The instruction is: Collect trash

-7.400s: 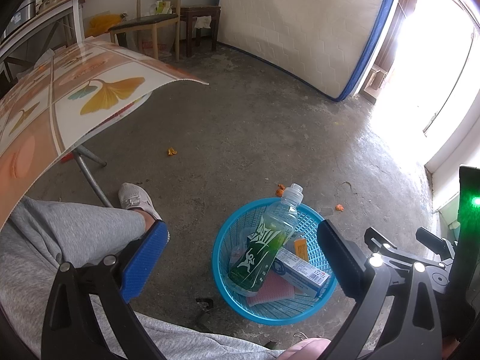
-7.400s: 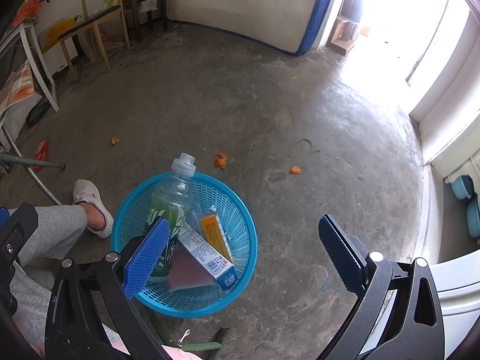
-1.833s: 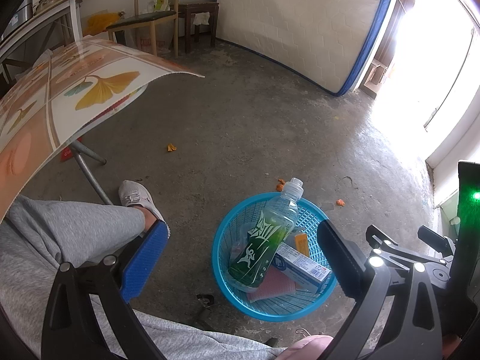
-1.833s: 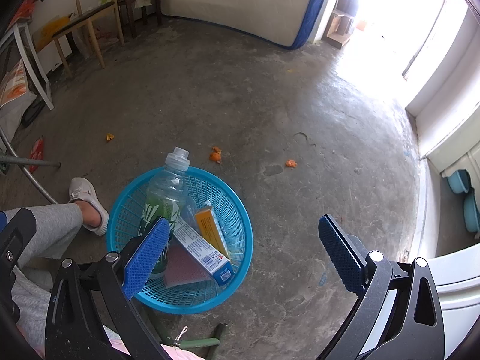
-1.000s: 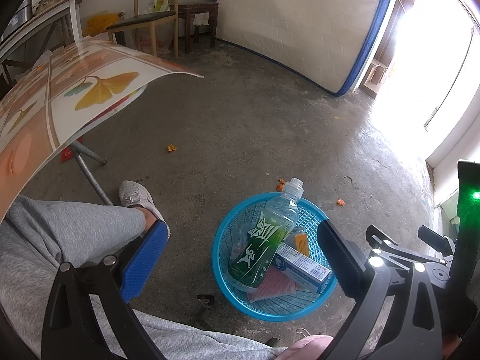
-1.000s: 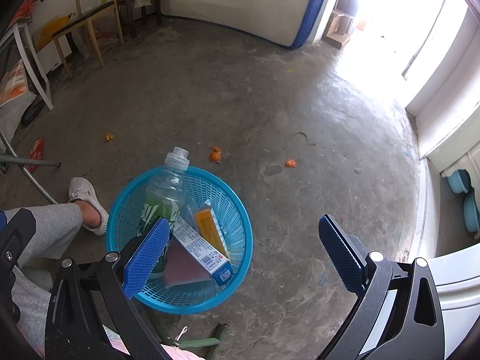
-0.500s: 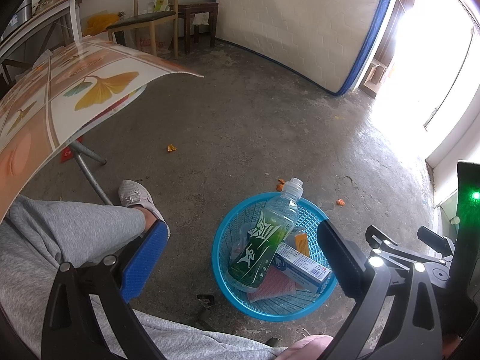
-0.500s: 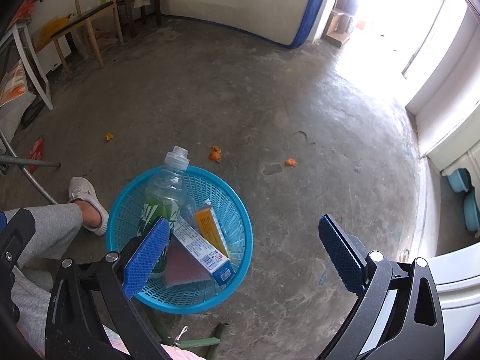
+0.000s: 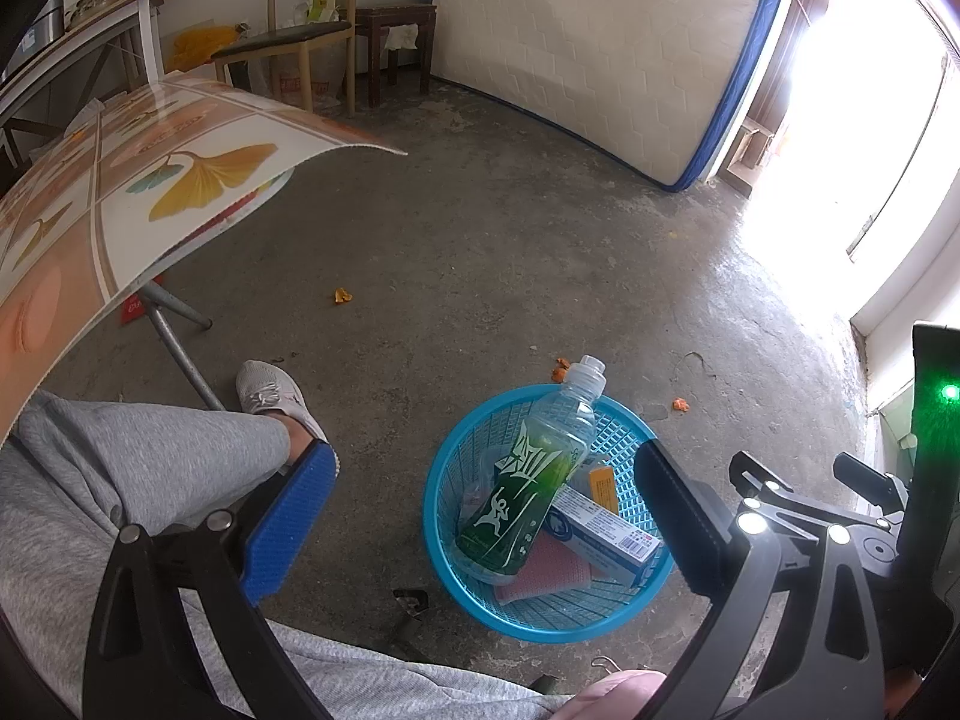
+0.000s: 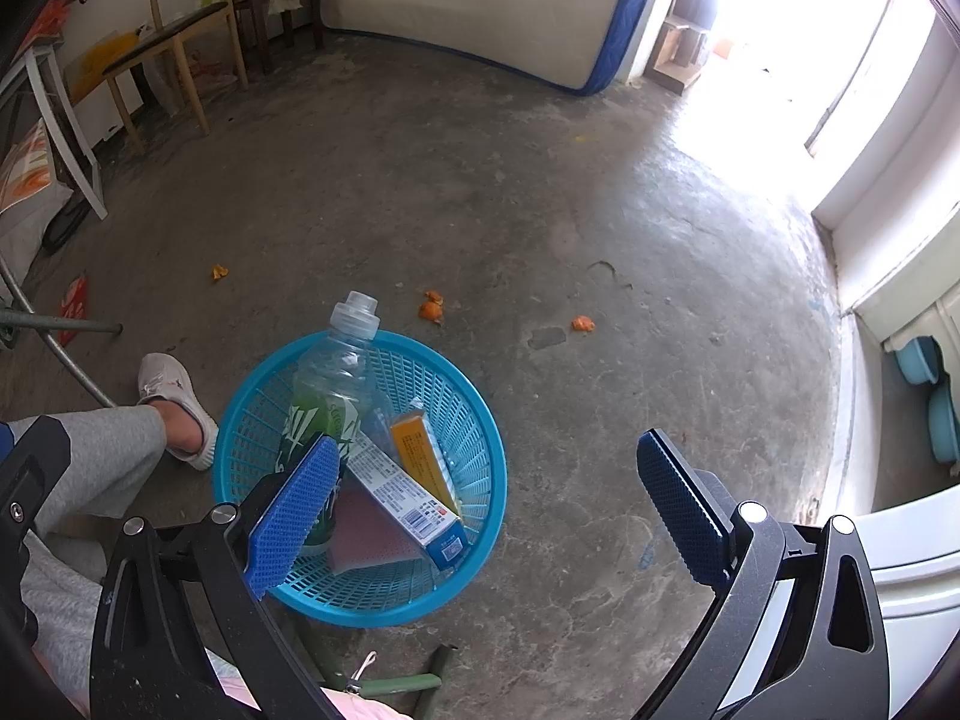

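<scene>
A round blue basket [image 9: 444, 531] [image 10: 486, 516] stands on the concrete floor below both grippers. Inside it a clear bottle with a green label [image 9: 534, 474] [image 10: 330, 384] leans over the rim. Beside the bottle lie a white and blue carton [image 9: 600, 531] [image 10: 402, 498], an orange box [image 10: 423, 456] and a pink pad [image 9: 549, 567] [image 10: 366, 534]. My left gripper [image 9: 486, 531] hangs open over the basket, holding nothing. Open and also holding nothing, my right gripper [image 10: 492, 510] hovers above the basket's right rim.
Orange scraps [image 10: 431, 307] [image 10: 581, 324] [image 9: 342, 296] lie on the floor beyond the basket. A person's grey trouser leg [image 9: 138, 468] and pale shoe [image 9: 270, 390] are at left. A patterned tabletop [image 9: 150, 180] on metal legs, chairs [image 9: 300, 54] and a mattress [image 9: 600, 48] stand farther off.
</scene>
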